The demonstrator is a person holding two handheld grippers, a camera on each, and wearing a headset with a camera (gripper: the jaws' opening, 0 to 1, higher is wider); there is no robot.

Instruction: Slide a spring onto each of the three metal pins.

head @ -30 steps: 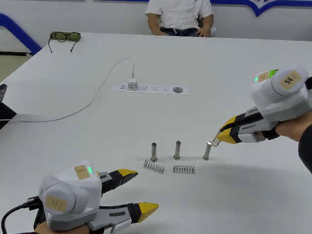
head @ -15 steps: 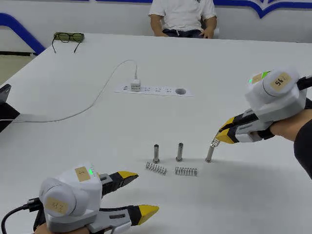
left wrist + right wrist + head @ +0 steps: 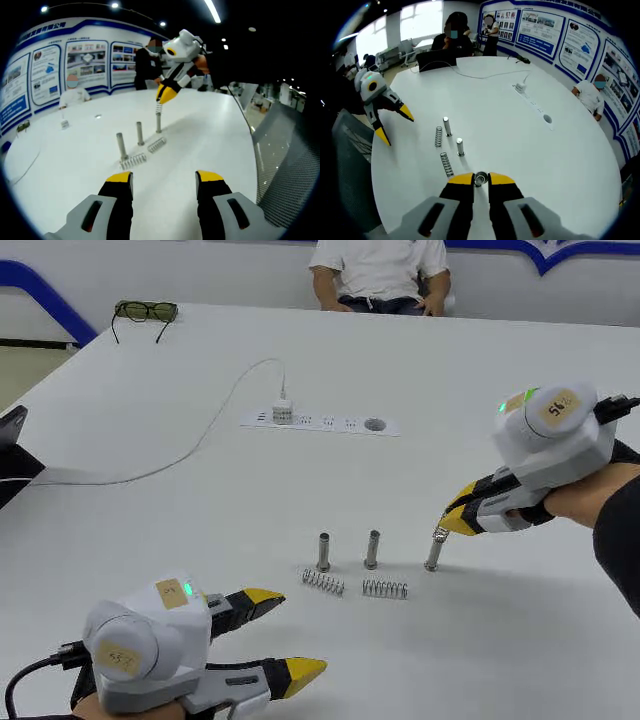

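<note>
While the right gripper (image 3: 448, 524) clamps a spring (image 3: 439, 533) atop the right-hand pin (image 3: 433, 555) — seemingly the first of three — it needs lowering straight; left gripper (image 3: 290, 632), lower left, jaws apart.

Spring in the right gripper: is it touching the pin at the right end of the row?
Touching. In the left gripper view the spring held by the right gripper meets the top of the pin with no gap.
</note>
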